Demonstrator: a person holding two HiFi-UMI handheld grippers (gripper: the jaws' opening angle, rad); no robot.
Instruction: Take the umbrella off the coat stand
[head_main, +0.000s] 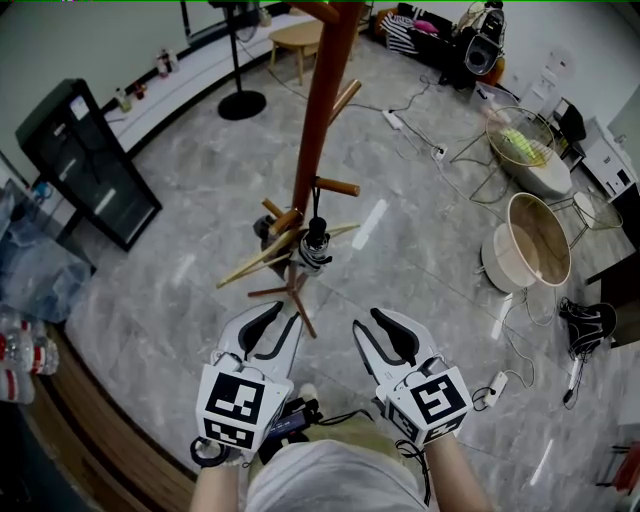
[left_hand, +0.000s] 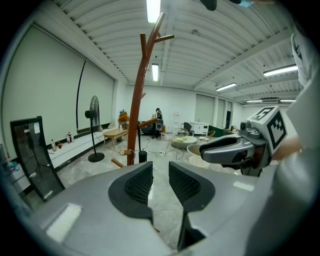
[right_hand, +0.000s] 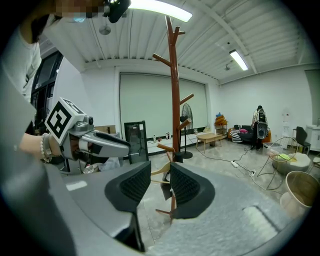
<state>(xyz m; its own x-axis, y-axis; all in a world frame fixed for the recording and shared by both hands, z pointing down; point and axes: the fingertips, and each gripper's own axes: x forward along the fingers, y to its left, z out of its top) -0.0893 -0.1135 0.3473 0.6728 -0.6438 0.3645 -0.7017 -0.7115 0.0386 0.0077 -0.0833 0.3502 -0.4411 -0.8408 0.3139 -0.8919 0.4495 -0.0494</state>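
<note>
A brown wooden coat stand (head_main: 318, 110) with pegs rises from the grey floor ahead of me. A folded black umbrella (head_main: 314, 246) hangs from a low peg beside the trunk. Both grippers hover side by side below it, apart from it. My left gripper (head_main: 283, 320) is open and empty, and so is my right gripper (head_main: 369, 322). The left gripper view has the coat stand (left_hand: 136, 110) beyond the left gripper (left_hand: 160, 175). In the right gripper view, the umbrella (right_hand: 165, 189) shows through the gap of the right gripper (right_hand: 160, 184), further off, with the coat stand (right_hand: 173, 90) above it.
A standing fan (head_main: 240, 98) and a small wooden table (head_main: 296, 38) are behind the stand. A black cabinet (head_main: 88, 165) is at the left. A round basket (head_main: 538, 240) and a wire chair (head_main: 520, 140) stand at the right. Cables and power strips (head_main: 497, 385) lie on the floor.
</note>
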